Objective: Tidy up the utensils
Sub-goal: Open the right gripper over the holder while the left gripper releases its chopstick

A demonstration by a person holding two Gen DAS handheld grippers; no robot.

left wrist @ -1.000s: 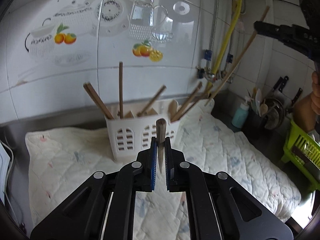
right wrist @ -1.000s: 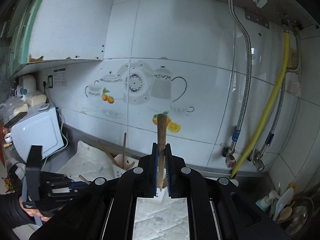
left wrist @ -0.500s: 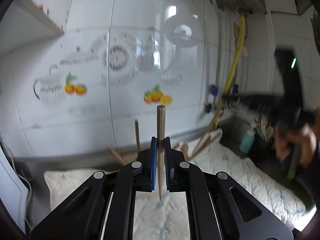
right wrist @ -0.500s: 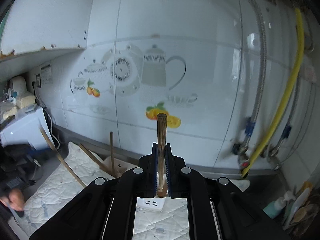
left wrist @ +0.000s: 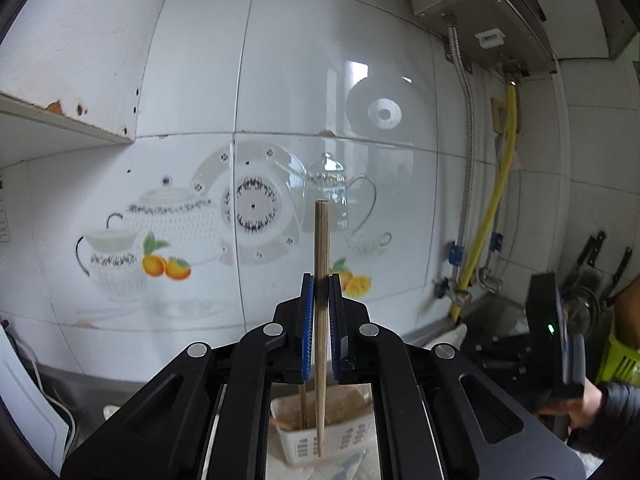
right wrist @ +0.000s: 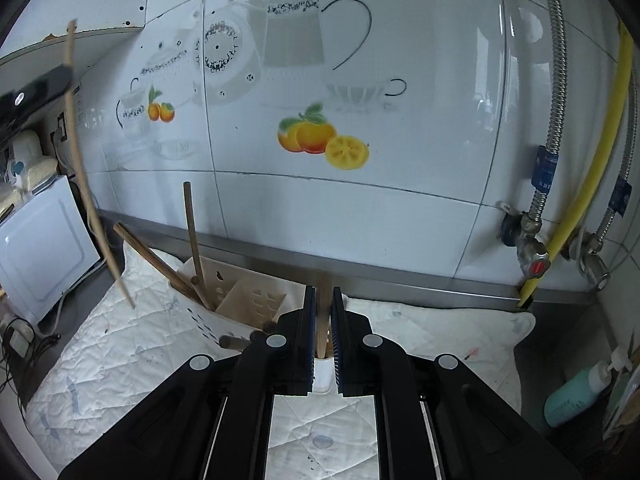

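My left gripper (left wrist: 320,284) is shut on a wooden chopstick (left wrist: 321,300) held upright above the white slotted utensil holder (left wrist: 320,438). My right gripper (right wrist: 321,304) is low over the same holder (right wrist: 224,296) with a chopstick (right wrist: 322,320) standing between its jaws, its tip down in the holder; a thin gap shows beside the stick. Several chopsticks (right wrist: 192,240) lean in the holder's left compartment. The left gripper with its chopstick (right wrist: 86,176) shows at the left of the right wrist view.
A white quilted mat (right wrist: 120,340) covers the steel counter. A white appliance (right wrist: 36,248) stands at the left. Yellow hose (right wrist: 596,172) and taps (right wrist: 528,248) run down the right wall. A teal bottle (right wrist: 576,392) sits at the right. The right gripper body (left wrist: 552,340) is close at the right.
My left gripper has risen with its chopstick, the holder now low under it. My right gripper has come down, lowering its chopstick into the holder.
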